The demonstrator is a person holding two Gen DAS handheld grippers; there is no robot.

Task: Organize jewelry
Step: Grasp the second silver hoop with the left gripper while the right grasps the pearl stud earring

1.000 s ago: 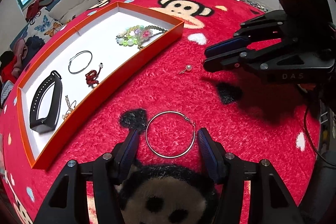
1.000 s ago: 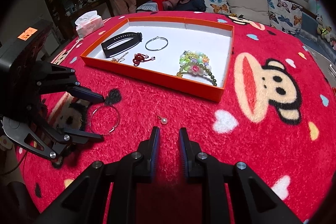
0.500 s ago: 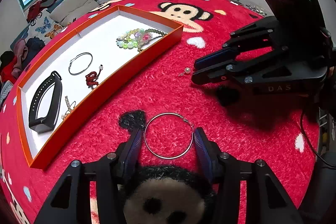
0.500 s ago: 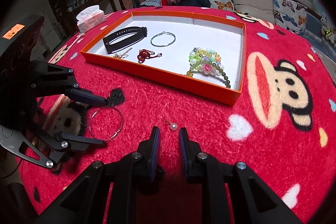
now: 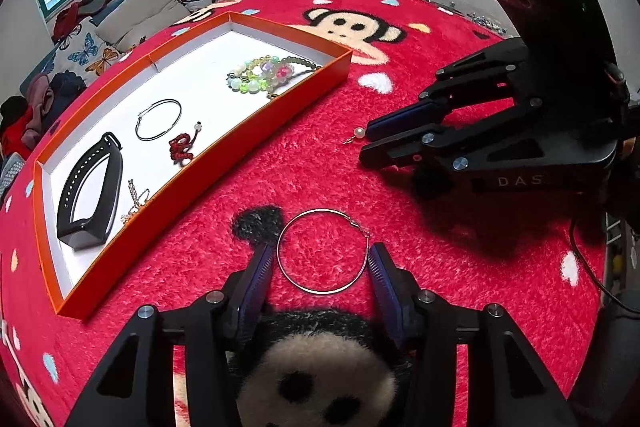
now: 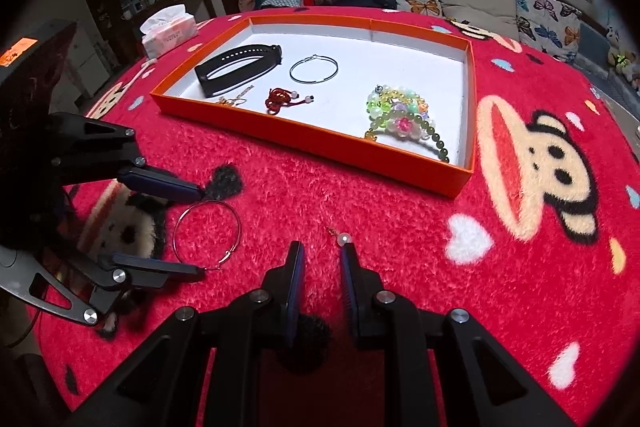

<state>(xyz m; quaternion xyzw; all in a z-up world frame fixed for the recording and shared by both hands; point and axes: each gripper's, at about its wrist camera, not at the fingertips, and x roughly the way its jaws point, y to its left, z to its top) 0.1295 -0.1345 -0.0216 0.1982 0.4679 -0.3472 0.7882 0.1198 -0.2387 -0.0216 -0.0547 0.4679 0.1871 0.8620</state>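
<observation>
Hoop earring (image 5: 322, 251): lying near the surface's front edge, left tongs (image 5: 321, 261) straddling it (closing in, barely touching); right tongs (image 6: 321, 255) narrowed, empty, beside pearl earring (image 6: 343, 238). Squeezing gently advised.

The left gripper (image 5: 320, 259) is a black frame of flat, angular links with triangular cut-outs, joined by round silver screw heads; its two fingers (image 5: 256, 279) carry dark blue ribbed pads on their inner faces. The right gripper (image 6: 322, 259) is built the same way, black with blue-lined fingers (image 6: 294, 279). Seen from the left wrist camera, its side bears pale letters "DAS", a boxy black housing rises behind the linkage with a small green light, and a thin black cable trails below. The left unit's housing shows an orange label
</observation>
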